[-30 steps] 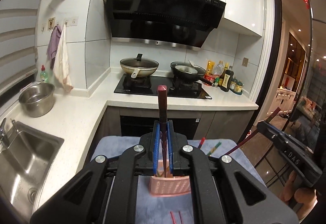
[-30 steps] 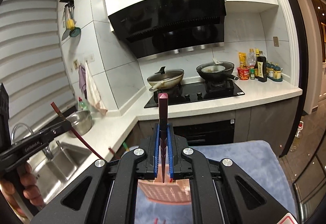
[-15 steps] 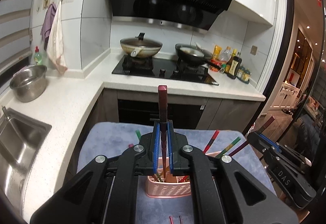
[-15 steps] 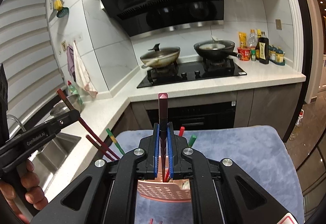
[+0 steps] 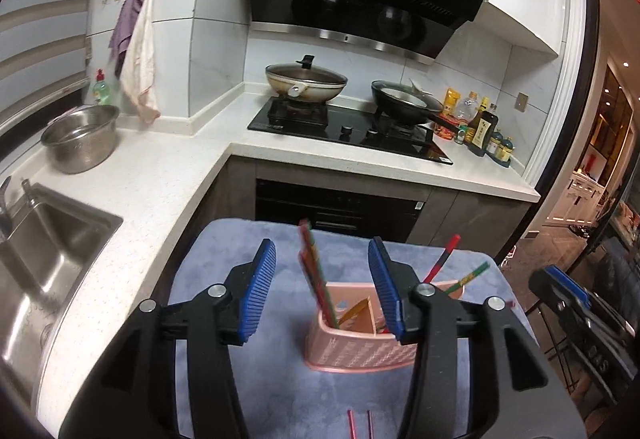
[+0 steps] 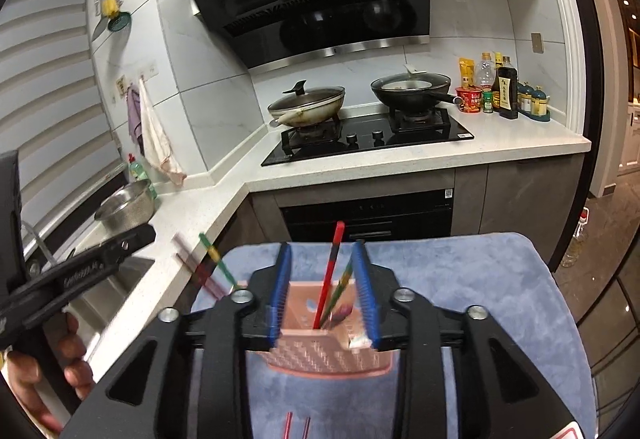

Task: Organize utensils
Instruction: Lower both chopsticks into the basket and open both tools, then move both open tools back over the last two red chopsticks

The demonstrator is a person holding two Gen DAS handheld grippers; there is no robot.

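Kitchen worktop is carrying a pink basket (image 5: 360, 343) with chopsticks (image 6: 329, 275) standing inside. Both claws, left (image 5: 322, 289) and right (image 6: 324, 293), are hanging released. Chopsticks seem light, stiff, slippery; gripping mid-shaft looks safest.

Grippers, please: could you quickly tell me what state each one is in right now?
Left gripper: open, holding nothing, above the pink basket.
Right gripper: open, holding nothing, chopsticks standing loose between its fingers.
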